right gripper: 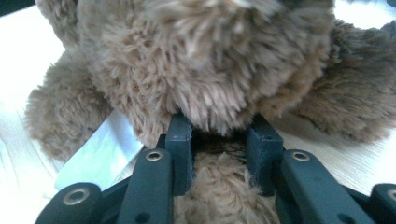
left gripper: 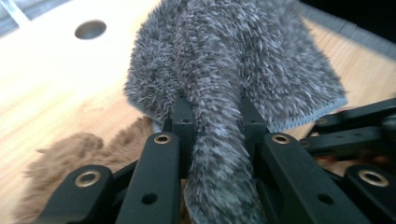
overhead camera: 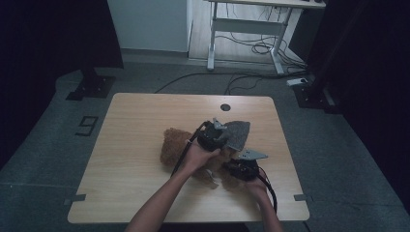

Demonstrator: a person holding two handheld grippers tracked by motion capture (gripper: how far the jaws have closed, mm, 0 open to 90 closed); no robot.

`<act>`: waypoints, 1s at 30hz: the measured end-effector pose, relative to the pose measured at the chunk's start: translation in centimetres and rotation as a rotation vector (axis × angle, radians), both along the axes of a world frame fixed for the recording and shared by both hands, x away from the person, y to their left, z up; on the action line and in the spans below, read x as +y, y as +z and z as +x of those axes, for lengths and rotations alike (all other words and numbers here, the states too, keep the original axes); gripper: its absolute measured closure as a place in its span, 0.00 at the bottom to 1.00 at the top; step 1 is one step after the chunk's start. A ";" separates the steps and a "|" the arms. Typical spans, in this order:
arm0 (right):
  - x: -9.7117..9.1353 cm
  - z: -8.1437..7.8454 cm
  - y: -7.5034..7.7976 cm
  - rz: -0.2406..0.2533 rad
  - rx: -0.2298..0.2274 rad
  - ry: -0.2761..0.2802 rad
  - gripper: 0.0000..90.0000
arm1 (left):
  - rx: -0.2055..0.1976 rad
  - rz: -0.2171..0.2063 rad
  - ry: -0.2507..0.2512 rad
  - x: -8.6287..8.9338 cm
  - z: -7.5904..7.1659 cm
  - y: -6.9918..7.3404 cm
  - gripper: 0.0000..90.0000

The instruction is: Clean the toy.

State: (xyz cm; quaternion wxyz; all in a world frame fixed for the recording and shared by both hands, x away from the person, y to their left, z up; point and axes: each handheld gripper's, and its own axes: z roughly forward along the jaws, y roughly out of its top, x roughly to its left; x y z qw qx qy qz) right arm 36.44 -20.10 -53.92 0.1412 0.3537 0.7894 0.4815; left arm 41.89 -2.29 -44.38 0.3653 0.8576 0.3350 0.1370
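**Both grippers clamped on plush**

L gripper (left gripper: 212, 126): I see the jaws nearly closed, pinching a fold of grey furry cloth (left gripper: 233, 60) — the rest fans out above the table (left gripper: 42, 93), by its round hole (left gripper: 90, 29). R gripper (right gripper: 219, 135): jaws closed on a limb of the brown teddy bear (right gripper: 205, 65), which lies mid-table; white tag (right gripper: 100, 149) just beside it. In the high view the cloth sits at the bear's far-right side.
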 end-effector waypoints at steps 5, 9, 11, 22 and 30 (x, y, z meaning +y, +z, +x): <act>0.1 0.0 0.0 -0.004 0.006 0.004 0.74 | 0.005 -0.014 0.040 2.2 0.2 0.2 0.83; 0.2 -0.1 0.0 -0.013 0.008 0.006 0.74 | -0.018 0.024 0.088 4.9 -0.2 1.0 0.83; 0.2 -0.1 0.0 -0.016 0.008 0.008 0.74 | -0.034 0.050 0.118 6.5 -0.4 1.2 0.83; 0.2 -0.1 -0.1 -0.016 0.017 0.012 0.75 | -0.056 0.025 0.268 16.6 -2.2 1.4 0.83; 0.2 0.0 -0.1 -0.016 0.020 0.013 0.75 | 0.021 -0.020 0.323 19.8 -2.3 -1.6 0.84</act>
